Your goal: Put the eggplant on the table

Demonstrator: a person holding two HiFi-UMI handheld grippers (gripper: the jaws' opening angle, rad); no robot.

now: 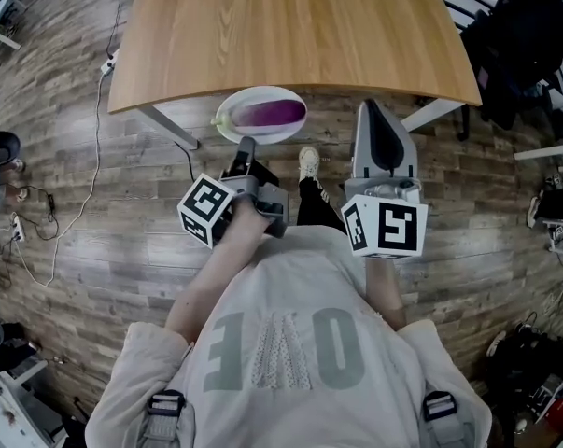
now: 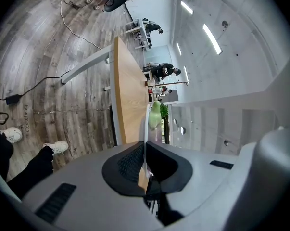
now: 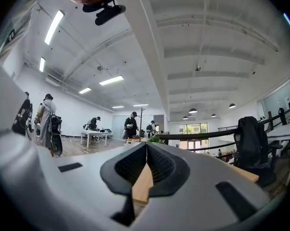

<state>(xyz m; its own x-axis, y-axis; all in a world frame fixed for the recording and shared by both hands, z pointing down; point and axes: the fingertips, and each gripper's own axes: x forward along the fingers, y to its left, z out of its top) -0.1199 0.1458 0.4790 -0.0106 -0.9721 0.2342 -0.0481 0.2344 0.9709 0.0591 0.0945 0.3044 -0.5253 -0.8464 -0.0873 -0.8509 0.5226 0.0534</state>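
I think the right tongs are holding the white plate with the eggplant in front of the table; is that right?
Not quite: it is the left tongs that hold the white plate with the eggplant in front of the table. The head view shows them clamped on its near rim, while the right tongs are shut on nothing.

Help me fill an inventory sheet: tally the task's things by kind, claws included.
Eggplant: 1
Plate: 1
Table: 1
Claws: 2 (left claw, right claw)
Total: 5
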